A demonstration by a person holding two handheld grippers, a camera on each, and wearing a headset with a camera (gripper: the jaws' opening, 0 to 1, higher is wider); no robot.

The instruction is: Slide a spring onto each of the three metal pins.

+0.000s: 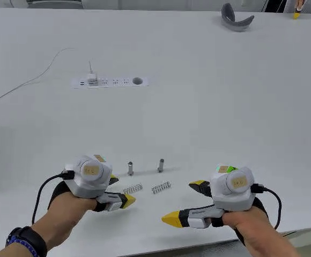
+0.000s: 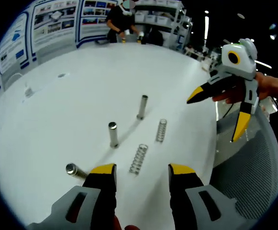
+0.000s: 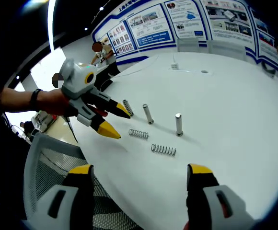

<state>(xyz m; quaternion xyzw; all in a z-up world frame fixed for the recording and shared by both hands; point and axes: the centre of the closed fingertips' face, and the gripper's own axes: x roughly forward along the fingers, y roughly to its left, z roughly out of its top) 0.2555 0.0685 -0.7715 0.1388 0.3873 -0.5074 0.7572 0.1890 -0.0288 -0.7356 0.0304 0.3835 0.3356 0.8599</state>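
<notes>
Step, judged: first pickup, no spring seated yet.
- Pins [image 2: 112,134]: 3, on table [image 1: 198,107].
- Springs [image 2: 138,158]: 2 lying loose just beside pins.
- Left gripper [image 2: 141,168]: jaws apart, empty, near a spring.
- Right gripper [image 3: 140,168]: jaws apart, empty.
- Next: grip 1 spring, align its bore over a pin.

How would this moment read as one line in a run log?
left gripper: open, empty | right gripper: open, empty | two springs: lying loose on table | two pins: upright, bare

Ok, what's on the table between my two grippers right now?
Two loose springs, seen in the head view: one spring by the left gripper, the other spring nearer the right gripper. Otherwise bare table.
</notes>
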